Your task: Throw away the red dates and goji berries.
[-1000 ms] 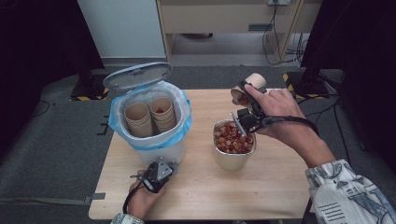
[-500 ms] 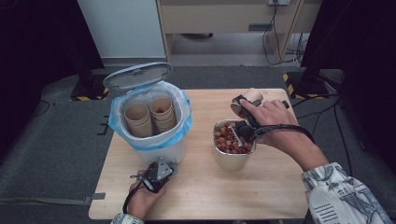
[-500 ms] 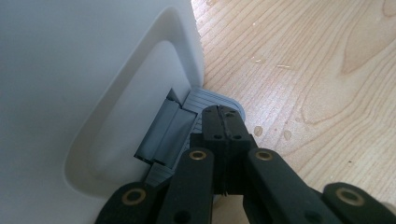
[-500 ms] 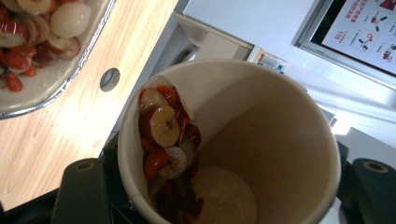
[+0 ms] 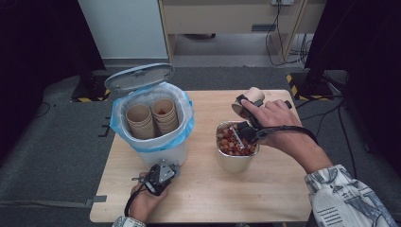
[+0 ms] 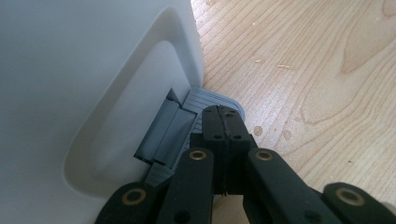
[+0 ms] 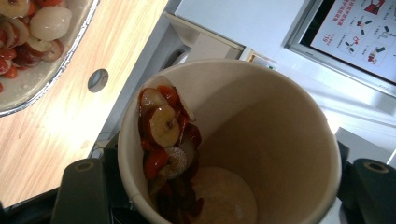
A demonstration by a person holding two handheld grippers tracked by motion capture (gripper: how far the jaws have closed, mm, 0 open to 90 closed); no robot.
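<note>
Paper cup (image 7: 224, 140) sits clamped between the right gripper (image 5: 246, 116) jaws, tipped over on its side, fruit slices (image 7: 168, 140) stuck to the lower wall by the rim; just below and toward the person from those fingers is the metal bowl (image 5: 235, 161) of fruit, so tilt the mouth further down over it and shake gently to clear the clingers. Left gripper (image 6: 224, 135), jaws closed on nothing, tips resting on the grey pedal (image 6: 205, 105) of the white bin (image 5: 153, 151), lid (image 5: 139, 77) up: best keep pressing so the emptied cup can go in with the stacked cups (image 5: 153, 118).
</note>
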